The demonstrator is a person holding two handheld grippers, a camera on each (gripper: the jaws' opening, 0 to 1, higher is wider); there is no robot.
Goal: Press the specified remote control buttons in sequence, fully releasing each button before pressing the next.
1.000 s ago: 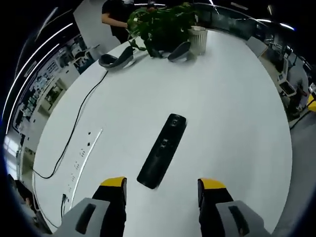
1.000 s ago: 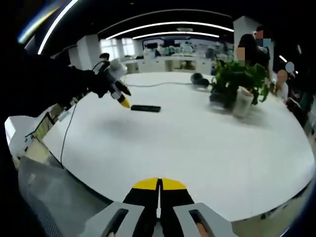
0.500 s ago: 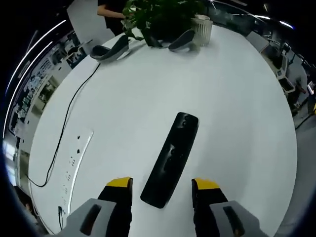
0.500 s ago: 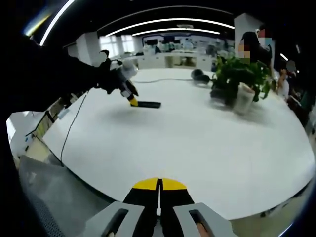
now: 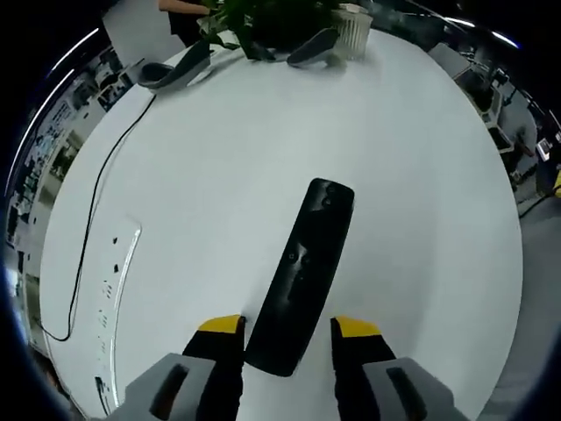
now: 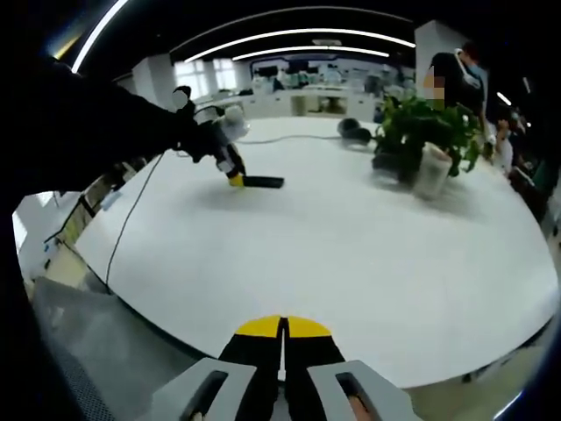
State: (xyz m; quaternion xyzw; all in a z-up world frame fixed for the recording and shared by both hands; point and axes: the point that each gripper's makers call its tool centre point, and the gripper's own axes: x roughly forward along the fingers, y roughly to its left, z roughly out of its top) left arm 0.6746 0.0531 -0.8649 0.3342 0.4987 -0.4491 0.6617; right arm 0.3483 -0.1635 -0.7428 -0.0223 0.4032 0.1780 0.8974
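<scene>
1. A large round white table [image 5: 421, 193] fills the room's middle, seen from 2 handheld grippers.
2. In the left gripper view, the left gripper [image 5: 287, 338] reaches in from the near edge, its 2 yellow-tipped jaws spread apart.
3. A long black remote control [image 5: 302, 272] lies flat on the table with its near end between those 2 jaws and its far end pointing away and slightly right. The jaws stand on either side of the near end; whether they touch it cannot be told.
4. Small buttons show on the remote's top face, too small to read.
5. To the left of the remote, a white power strip [image 5: 116, 281] lies on the table, and a thin black cable [image 5: 96, 197] runs from the near left toward the far side.
6. At the far edge stand a leafy green plant [image 5: 263, 22] in a white ribbed pot [image 5: 355, 19], with 2 grey curved objects [image 5: 171, 70] beside it.
7. In the right gripper view, the right gripper [image 6: 282, 329] sits low at the near table edge, its yellow-tipped jaws pressed together with nothing between them.
8. From there, the left gripper appears at the far left, held by a dark-sleeved arm [image 6: 96, 132], tips down at the remote's end.
9. A person in dark clothing [image 6: 451, 79] stands behind the plant at the far right.
</scene>
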